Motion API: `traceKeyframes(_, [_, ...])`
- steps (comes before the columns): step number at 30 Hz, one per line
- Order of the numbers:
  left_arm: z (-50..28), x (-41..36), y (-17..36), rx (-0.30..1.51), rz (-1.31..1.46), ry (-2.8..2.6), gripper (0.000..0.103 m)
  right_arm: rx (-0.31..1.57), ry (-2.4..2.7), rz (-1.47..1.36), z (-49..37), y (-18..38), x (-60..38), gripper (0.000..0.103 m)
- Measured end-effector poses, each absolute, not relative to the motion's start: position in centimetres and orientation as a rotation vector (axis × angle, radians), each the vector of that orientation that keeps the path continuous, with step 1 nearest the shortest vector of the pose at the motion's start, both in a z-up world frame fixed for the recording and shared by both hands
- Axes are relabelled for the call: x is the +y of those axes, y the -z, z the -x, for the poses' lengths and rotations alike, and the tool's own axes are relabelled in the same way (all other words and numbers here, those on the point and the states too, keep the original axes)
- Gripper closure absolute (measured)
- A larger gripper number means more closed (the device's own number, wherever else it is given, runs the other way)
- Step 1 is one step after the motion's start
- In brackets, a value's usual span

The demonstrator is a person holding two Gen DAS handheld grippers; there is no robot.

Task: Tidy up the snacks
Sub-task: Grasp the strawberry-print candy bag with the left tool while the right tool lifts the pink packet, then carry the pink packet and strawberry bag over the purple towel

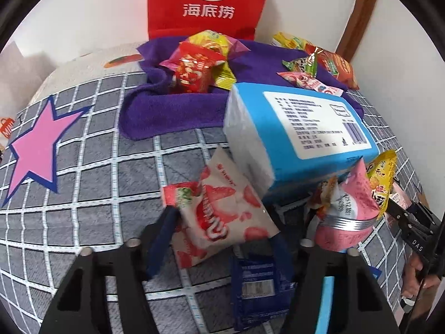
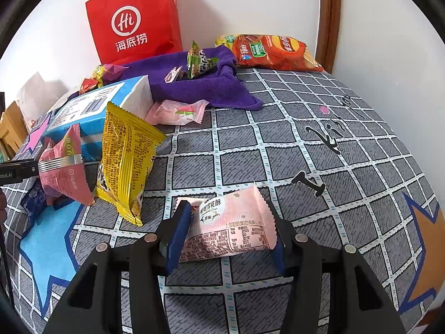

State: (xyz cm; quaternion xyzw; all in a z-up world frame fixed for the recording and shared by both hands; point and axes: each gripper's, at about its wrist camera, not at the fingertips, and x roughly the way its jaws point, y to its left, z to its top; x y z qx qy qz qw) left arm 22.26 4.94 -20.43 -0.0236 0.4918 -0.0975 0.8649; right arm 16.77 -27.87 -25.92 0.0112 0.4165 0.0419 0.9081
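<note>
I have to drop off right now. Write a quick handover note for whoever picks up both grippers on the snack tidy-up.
Left hand-held gripper: fingers either side of a white strawberry snack packet; grip not confirmed.
Right hand-held gripper: fingers flank a pale pink pastry packet on the checked cover, not clearly closed.
Where things are: blue tissue pack mid-bed; yellow packet leaning beside it; several snacks on the purple towel; chips bag by the far wall; red paper bag upright behind.
Done: some snacks on the towel, apparently gathered.
Left: the two flanked packets, yellow packet, chips and other loose ones.
</note>
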Motion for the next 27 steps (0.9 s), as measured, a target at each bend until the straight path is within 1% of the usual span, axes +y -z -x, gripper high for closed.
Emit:
traceKeyframes(4, [-21.7, 6.0, 19.7, 1.020, 0.087, 0.223, 0.057, 0.859, -0.086, -0.023, -16.8, 25.9, -27.9, 0.051])
traceKeyframes(9, [-21.2, 6.9, 18.6, 1.008, 0.108, 0.230, 0.063, 0.856, -0.086, -0.021, -16.7, 25.9, -27.9, 0.052])
traceKeyframes(11, [-20.9, 7.3, 18.2, 1.006, 0.119, 0.239, 0.064, 0.852, -0.093, -0.029, -16.5, 25.8, -28.0, 0.055])
traceKeyframes(13, [-20.7, 7.6, 17.7, 1.001, 0.125, 0.243, 0.067, 0.849, -0.099, -0.038, -16.3, 25.5, -28.3, 0.058])
traceKeyframes(14, [-20.5, 7.8, 17.4, 0.999, 0.125, 0.243, 0.073, 0.848, -0.101, -0.038, -16.0, 25.3, -28.4, 0.060])
traceKeyframes(17, [-20.1, 8.0, 16.4, 0.978, 0.116, 0.252, 0.074, 0.840, -0.099, -0.032, -15.5, 24.4, -28.4, 0.063])
traceKeyframes(23, [-20.4, 8.5, 15.7, 0.961, 0.131, 0.257, 0.075, 0.812, -0.109, 0.006, -14.7, 21.9, -27.8, 0.064])
traceKeyframes(27, [-20.2, 8.9, 14.8, 0.946, 0.143, 0.260, 0.075, 0.804, -0.130, -0.020, -14.6, 20.2, -27.9, 0.064])
